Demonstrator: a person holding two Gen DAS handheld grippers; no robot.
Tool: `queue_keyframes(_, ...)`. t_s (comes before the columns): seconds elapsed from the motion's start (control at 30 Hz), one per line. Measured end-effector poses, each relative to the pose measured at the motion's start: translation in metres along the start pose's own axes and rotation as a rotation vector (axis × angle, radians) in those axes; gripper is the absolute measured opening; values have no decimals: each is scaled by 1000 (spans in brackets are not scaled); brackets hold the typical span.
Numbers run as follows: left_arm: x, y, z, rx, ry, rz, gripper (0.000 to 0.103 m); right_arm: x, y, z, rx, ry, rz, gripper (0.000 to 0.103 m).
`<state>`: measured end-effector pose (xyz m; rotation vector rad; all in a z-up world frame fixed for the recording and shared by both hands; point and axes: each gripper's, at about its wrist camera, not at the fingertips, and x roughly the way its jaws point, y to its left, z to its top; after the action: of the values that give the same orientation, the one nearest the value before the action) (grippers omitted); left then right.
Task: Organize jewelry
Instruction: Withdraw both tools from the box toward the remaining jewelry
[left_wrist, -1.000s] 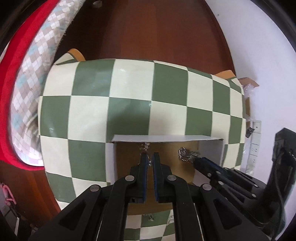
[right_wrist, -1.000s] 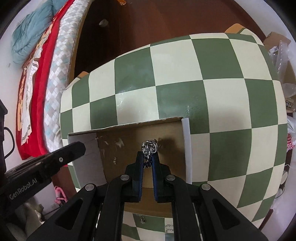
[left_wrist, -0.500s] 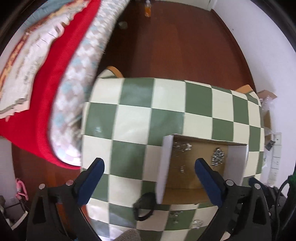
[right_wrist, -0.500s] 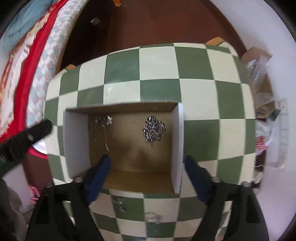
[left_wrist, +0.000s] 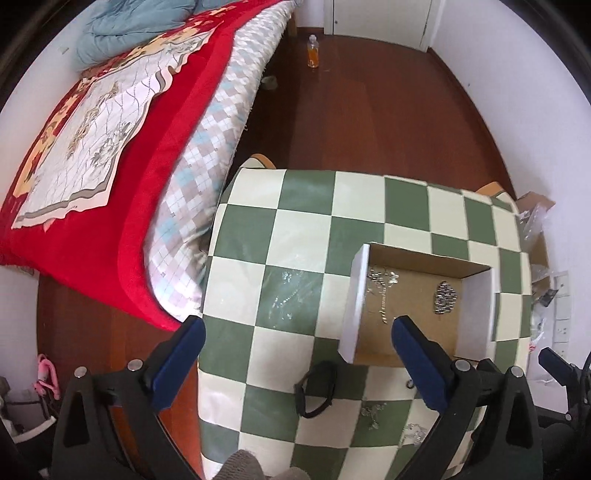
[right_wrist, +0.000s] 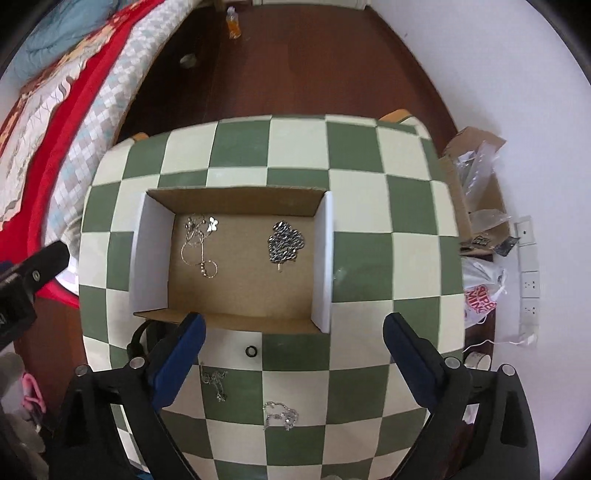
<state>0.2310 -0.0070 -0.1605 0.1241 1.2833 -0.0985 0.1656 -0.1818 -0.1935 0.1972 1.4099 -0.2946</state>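
An open cardboard box (right_wrist: 236, 321) (left_wrist: 476, 321) sits on the green-and-cream checked table (right_wrist: 369, 258). Inside lie a thin necklace with a butterfly charm (right_wrist: 197, 243) (left_wrist: 382, 286) on the left and a heaped silver chain (right_wrist: 285, 242) (left_wrist: 446, 297) on the right. On the cloth in front of the box lie a small black ring (right_wrist: 251, 350), a thin chain (right_wrist: 214, 380), a silver chain (right_wrist: 279, 413) and a black bangle (left_wrist: 314, 387). My left gripper (left_wrist: 295, 328) and right gripper (right_wrist: 291, 325) are both open, empty and held high above the table's front.
A bed with a red blanket (left_wrist: 92, 147) stands left of the table. Dark wooden floor (left_wrist: 369, 103) with an orange bottle (left_wrist: 313, 51) lies beyond. Cardboard and plastic bags (right_wrist: 476, 221) lie at the right by the white wall.
Both grippers were shut in the box, the right on the silver chain. Both have opened, left the jewelry in the box, and pulled up and back.
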Motion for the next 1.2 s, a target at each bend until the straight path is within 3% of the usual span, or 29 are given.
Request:
queue_keyframes(0.3, -51, -3, -25, 11, -106, -25, 103, -54, -16, -20, 57, -115, -2, 103)
queue_keyframes(0.5, -68, 9, -46, -12, -124, -21, 103, -72, -29, -39, 91, -151, 82, 103)
queue_keyframes(0.6, -57, 18, -63, 2, -87, 21, 103, -66, -37, -55, 109, -131, 98, 103)
queue_keyframes(0.83, 15, 30, -105, 31, 124, 104, 103, -4, -47, -94, 136, 35, 71, 103)
queue_keyframes(0.9, 31, 28, -114, 39, 166, 106, 103, 18, -48, -104, 149, 85, 70, 96)
queue_keyframes(0.97, 47, 25, -121, 42, 205, 108, 103, 42, -48, -116, 172, 146, 91, 76)
queue_keyframes(1.2, 81, 18, -115, 18, 290, 63, 102, 92, -36, -140, 219, 255, 163, 74)
